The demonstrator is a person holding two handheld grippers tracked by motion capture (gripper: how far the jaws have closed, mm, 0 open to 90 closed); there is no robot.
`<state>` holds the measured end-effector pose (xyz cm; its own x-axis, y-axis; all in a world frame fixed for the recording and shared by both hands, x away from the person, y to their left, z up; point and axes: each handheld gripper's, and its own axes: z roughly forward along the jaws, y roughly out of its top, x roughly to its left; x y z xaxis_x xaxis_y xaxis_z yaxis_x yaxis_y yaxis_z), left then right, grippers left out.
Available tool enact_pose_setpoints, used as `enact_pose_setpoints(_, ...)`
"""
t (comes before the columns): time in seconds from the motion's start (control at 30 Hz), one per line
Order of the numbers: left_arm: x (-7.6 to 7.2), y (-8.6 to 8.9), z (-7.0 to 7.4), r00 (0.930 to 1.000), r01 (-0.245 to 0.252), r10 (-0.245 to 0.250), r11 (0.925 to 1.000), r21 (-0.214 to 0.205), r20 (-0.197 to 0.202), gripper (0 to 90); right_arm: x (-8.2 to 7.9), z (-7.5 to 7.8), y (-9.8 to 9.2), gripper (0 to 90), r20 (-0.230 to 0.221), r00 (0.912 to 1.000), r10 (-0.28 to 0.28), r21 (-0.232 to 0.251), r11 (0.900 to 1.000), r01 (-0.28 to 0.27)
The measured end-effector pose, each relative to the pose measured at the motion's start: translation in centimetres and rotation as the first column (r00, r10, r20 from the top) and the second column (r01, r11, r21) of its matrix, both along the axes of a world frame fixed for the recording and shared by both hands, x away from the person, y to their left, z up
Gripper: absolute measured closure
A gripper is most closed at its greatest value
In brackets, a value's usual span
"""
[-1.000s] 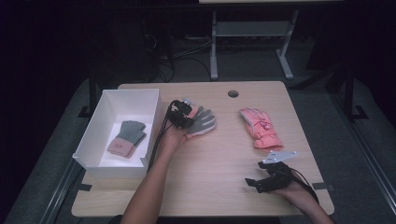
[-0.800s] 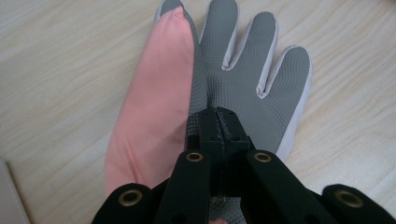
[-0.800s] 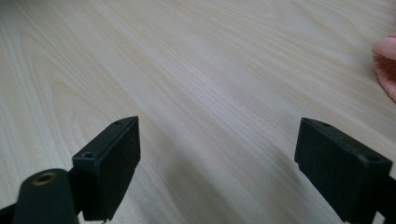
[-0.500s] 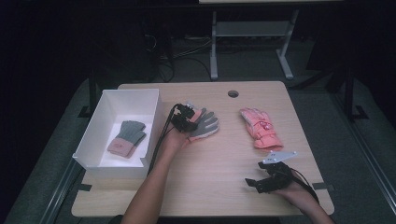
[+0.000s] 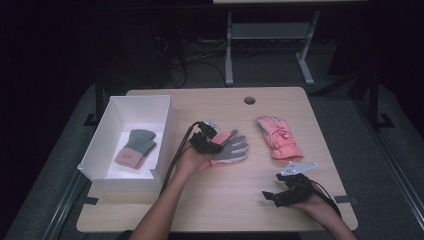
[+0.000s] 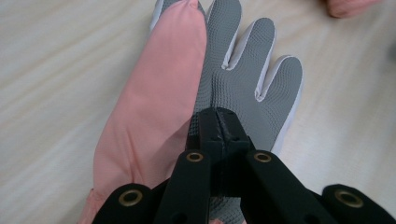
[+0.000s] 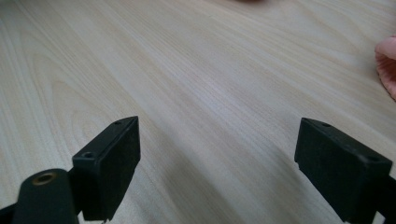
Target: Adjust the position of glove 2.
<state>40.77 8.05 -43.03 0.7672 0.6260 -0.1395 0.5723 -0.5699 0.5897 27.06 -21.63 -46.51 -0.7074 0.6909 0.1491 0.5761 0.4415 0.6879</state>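
A glove with a grey textured palm and pink back [image 5: 232, 148] lies palm up near the middle of the table, its fingers pointing right. My left gripper [image 5: 215, 146] is shut on its palm [image 6: 243, 93], the jaws pinching the grey fabric [image 6: 217, 127]. A second pink glove [image 5: 277, 137] rests flat on the table to the right. A third glove, grey with a pink cuff [image 5: 134, 146], lies inside the white box [image 5: 165, 125]. Near the front right edge my right gripper [image 5: 269, 197] sits low over bare wood, open [image 7: 219, 158], nothing between its fingers.
The white box stands at the table's left side, just left of my left forearm [image 5: 170, 200]. A round cable hole [image 5: 249, 100] sits near the far edge. Bare wood [image 7: 210, 70] stretches ahead of the right gripper. A metal stand [image 5: 270, 35] is beyond the table.
My left gripper has carried the grey-palmed glove toward the near side and slightly right. The right gripper has stayed in place.
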Motion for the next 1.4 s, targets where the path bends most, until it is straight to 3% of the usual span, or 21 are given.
enact_pose_setpoints(0.23,-2.0,-1.4,-0.1,0.9975,0.062,-0.063,0.9966,-0.056,-0.03,89.7,0.0,0.0,0.0,13.9,-0.003,1.0,0.002,-0.003,1.0,-0.002)
enact_pose_setpoints(0.3,-2.4,-1.7,0.0,0.9939,0.1,-0.102,0.9939,-0.045,-0.041,89.8,0.0,0.0,0.0,13.9,-0.004,1.0,0.003,-0.004,1.0,-0.003)
enact_pose_setpoints(0.53,-4.3,-3.8,-0.2,0.9824,0.169,-0.174,0.9829,-0.073,-0.067,89.8,-0.1,0.0,0.0,13.9,-0.003,1.0,0.001,-0.003,1.0,-0.001)
enact_pose_setpoints(0.73,-4.8,-4.2,0.3,0.974,0.214,-0.219,0.9735,-0.079,-0.057,89.7,-0.1,0.0,-0.1,13.9,-0.006,1.0,-0.005,-0.006,1.0,0.005)
enact_pose_setpoints(0.8,-4.8,-3.3,1.3,0.9811,0.187,-0.191,0.977,-0.103,-0.033,89.7,-0.1,0.0,-0.2,13.9,-0.006,1.0,-0.007,-0.005,1.0,0.007)
enact_pose_setpoints(0.9,-4.3,-2.0,2.2,0.9878,0.156,-0.155,0.9855,-0.068,0.019,89.7,-0.1,0.0,-0.2,13.9,-0.006,1.0,-0.006,-0.006,1.0,0.006)
enact_pose_setpoints(0.97,-3.6,-0.7,2.2,0.9938,0.11,-0.109,0.991,-0.076,0.025,89.7,0.0,0.0,-0.2,13.9,-0.004,1.0,-0.006,-0.005,1.0,0.006)
enact_pose_setpoints(1.03,-2.9,0.3,1.7,0.9983,0.056,-0.054,0.9963,-0.066,0.022,89.7,0.0,0.0,-0.2,13.9,-0.003,1.0,-0.006,-0.005,1.0,0.006)
enact_pose_setpoints(1.1,-2.4,1.0,1.1,0.9993,0.037,-0.036,0.9977,-0.057,0.007,89.7,0.0,0.0,-0.3,13.9,-0.004,1.0,-0.006,-0.007,1.0,0.006)
enact_pose_setpoints(1.23,-1.9,1.5,-0.2,0.9991,0.022,-0.023,0.9987,-0.045,-0.036,89.6,0.0,0.0,-0.3,13.9,-0.004,1.0,-0.006,-0.008,1.0,0.006)
enact_pose_setpoints(1.4,-2.6,1.5,-0.4,0.9962,0.054,-0.056,0.9982,-0.026,-0.068,89.7,0.0,0.1,-0.4,13.9,-0.003,1.0,-0.007,-0.008,0.9999,0.007)
